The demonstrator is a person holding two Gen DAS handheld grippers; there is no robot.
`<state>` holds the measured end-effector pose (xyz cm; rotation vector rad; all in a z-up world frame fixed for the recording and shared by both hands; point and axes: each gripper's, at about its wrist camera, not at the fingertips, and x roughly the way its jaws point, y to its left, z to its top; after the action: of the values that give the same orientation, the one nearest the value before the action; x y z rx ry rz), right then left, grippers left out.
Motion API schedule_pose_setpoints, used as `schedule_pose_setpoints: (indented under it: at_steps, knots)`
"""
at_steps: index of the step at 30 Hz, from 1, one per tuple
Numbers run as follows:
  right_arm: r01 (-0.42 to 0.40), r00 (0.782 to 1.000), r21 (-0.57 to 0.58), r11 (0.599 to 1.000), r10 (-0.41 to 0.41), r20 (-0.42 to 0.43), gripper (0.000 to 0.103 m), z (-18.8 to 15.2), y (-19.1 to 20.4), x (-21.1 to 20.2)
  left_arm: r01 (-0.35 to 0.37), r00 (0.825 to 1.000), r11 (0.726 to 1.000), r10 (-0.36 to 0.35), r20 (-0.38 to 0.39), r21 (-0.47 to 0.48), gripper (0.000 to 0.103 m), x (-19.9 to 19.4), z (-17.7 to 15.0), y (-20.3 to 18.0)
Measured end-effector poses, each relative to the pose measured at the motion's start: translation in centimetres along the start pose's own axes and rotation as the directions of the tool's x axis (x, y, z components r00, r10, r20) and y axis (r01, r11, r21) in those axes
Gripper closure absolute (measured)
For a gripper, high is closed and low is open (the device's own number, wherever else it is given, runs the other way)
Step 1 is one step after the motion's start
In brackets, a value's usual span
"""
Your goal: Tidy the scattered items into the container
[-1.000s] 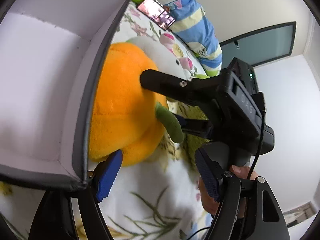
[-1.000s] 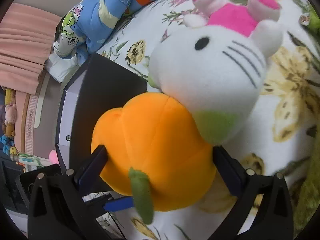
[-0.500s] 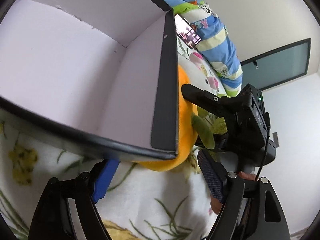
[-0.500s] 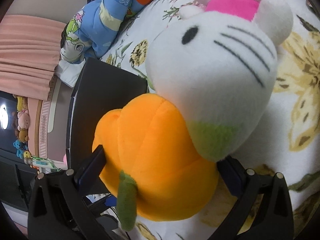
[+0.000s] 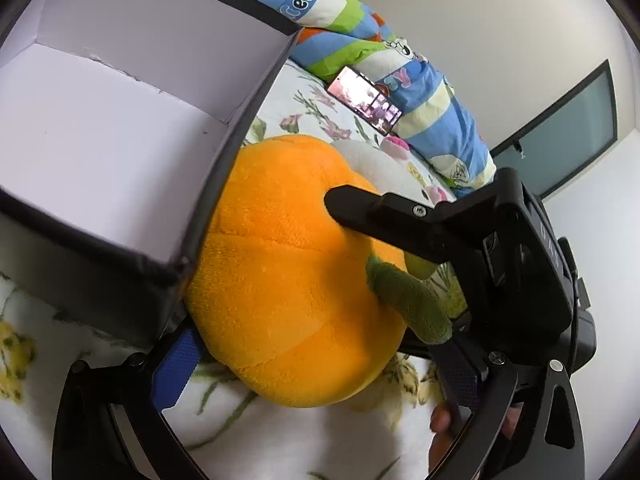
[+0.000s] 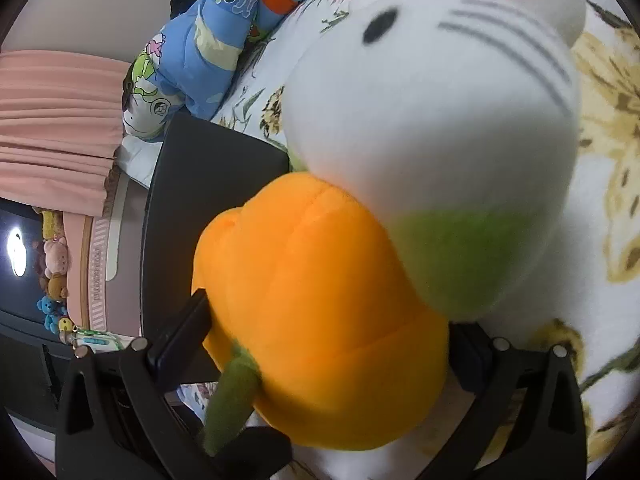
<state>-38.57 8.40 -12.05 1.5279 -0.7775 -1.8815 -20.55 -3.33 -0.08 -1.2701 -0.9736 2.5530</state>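
A plush toy with an orange pumpkin body (image 6: 320, 320), a green stem (image 6: 228, 412) and a white cat head (image 6: 432, 120) is between the fingers of my right gripper (image 6: 328, 348), which is shut on the orange body. In the left wrist view the orange body (image 5: 288, 280) sits against the outside of the dark box (image 5: 224, 168) with a white inside. My left gripper (image 5: 316, 372) is open, its fingers spread around the plush's lower part. The right gripper's finger (image 5: 376, 216) presses into the plush there.
A floral bedsheet (image 5: 280, 432) lies under everything. A blue striped bolster (image 5: 400, 88) and a phone (image 5: 364, 100) lie behind the plush. Pink curtains (image 6: 52, 128) and a shelf with small toys (image 6: 52, 280) are at the left in the right wrist view.
The right gripper has lifted the plush, with the cat head closer and higher. The left wrist view swung, and the box now sits up left with the plush beside its corner.
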Motion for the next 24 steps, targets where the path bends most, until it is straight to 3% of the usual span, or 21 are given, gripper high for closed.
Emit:
schedule_pose_setpoints:
  at_steps: [5, 10, 16, 21, 24]
  knots:
    - [-0.004, 1.0, -0.016, 1.0, 0.004, 0.022, 0.0, -1.0, 0.2, -0.1, -0.017, 0.999, 0.999, 0.017, -0.028, 0.03, 0.001, 0.9, 0.3, -0.3]
    - [0.001, 0.999, 0.004, 1.0, -0.001, 0.046, 0.001, -3.2, 0.2, -1.9, 0.03, 0.995, 0.999, -0.028, -0.092, 0.016, 0.001, 0.5, -0.5, -0.3]
    - [0.002, 0.996, 0.099, 0.995, -0.01, 0.089, 0.005, -8.1, -1.7, -6.6, 0.146, 0.962, 0.989, -0.148, -0.231, -0.025, 0.001, -0.9, -3.5, -0.5]
    - [-0.018, 0.991, 0.161, 0.987, -0.005, 0.137, 0.008, -11.4, -3.3, -10.2, 0.196, 0.941, 0.978, -0.167, -0.294, 0.072, 0.002, -0.7, -5.6, -2.7]
    - [-0.032, 0.984, 0.176, 0.984, 0.0, 0.18, 0.008, -12.0, -3.4, -12.1, 0.237, 0.947, 0.957, -0.191, -0.258, 0.165, 0.01, -2.6, -6.2, -4.0]
